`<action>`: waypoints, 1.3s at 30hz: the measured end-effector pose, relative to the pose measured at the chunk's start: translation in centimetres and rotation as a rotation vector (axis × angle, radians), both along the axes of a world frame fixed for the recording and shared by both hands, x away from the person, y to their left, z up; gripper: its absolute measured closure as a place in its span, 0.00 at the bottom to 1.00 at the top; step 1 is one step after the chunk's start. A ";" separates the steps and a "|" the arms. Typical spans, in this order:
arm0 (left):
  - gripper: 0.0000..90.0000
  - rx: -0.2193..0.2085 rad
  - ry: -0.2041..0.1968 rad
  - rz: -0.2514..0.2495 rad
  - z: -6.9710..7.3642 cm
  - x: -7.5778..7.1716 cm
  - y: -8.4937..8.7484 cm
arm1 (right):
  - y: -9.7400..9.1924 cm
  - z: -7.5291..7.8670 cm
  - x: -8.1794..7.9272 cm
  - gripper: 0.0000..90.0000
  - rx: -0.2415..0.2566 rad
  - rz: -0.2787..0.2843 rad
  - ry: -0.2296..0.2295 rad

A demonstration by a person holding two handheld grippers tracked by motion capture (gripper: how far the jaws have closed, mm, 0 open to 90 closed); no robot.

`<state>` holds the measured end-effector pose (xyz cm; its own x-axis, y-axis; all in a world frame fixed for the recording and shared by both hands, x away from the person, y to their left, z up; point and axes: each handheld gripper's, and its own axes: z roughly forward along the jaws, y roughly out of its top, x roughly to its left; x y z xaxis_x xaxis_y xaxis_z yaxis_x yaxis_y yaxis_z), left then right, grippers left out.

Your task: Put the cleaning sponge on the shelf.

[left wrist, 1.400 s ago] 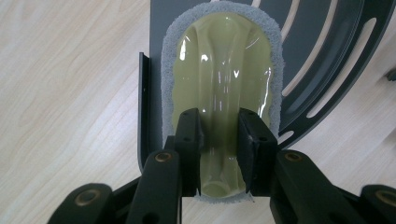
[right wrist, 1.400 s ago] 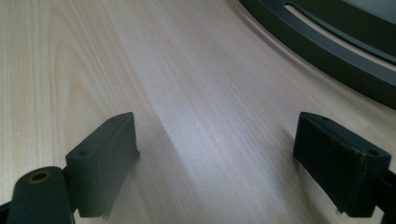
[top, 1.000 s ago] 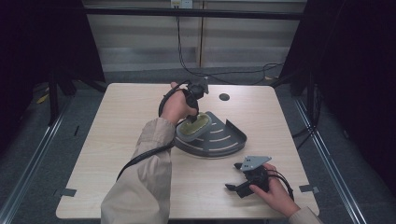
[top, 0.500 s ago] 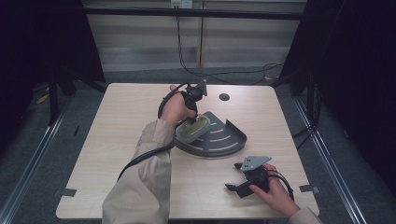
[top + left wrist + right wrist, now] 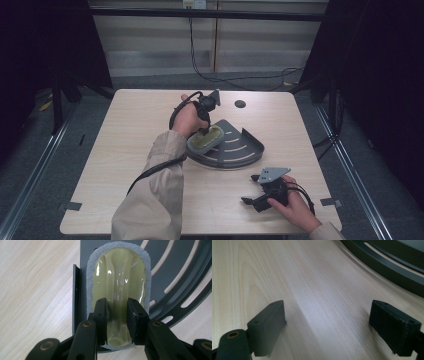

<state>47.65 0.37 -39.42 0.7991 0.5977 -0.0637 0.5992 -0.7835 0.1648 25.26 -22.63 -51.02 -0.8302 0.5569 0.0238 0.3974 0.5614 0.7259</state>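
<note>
The left gripper (image 5: 117, 315) is clamped on the raised handle of the scrubbing pad (image 5: 120, 277), which lies on the slotted corner shelf (image 5: 239, 150), probably for scrubbing. At four o'clock, the right gripper (image 5: 256, 189) rests on the table (image 5: 125, 150), jaws apart, idle.

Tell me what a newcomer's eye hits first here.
Mid-table, the left gripper is clamped on the raised handle of a yellow-green scrubbing pad lying on a dark slotted quarter-round rack. Near the table's front right corner, the right gripper rests open on bare wood.
</note>
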 end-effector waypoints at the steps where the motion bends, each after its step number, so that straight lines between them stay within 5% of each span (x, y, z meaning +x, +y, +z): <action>1: 0.79 0.000 0.000 0.000 0.0 0.0 0.0 | 0.0 0.0 0.0 0.15 0.000 0.000 0.000; 39: 0.79 0.011 0.001 0.014 -1.9 0.2 -0.1 | 0.0 0.0 -0.1 0.15 0.000 -0.003 0.001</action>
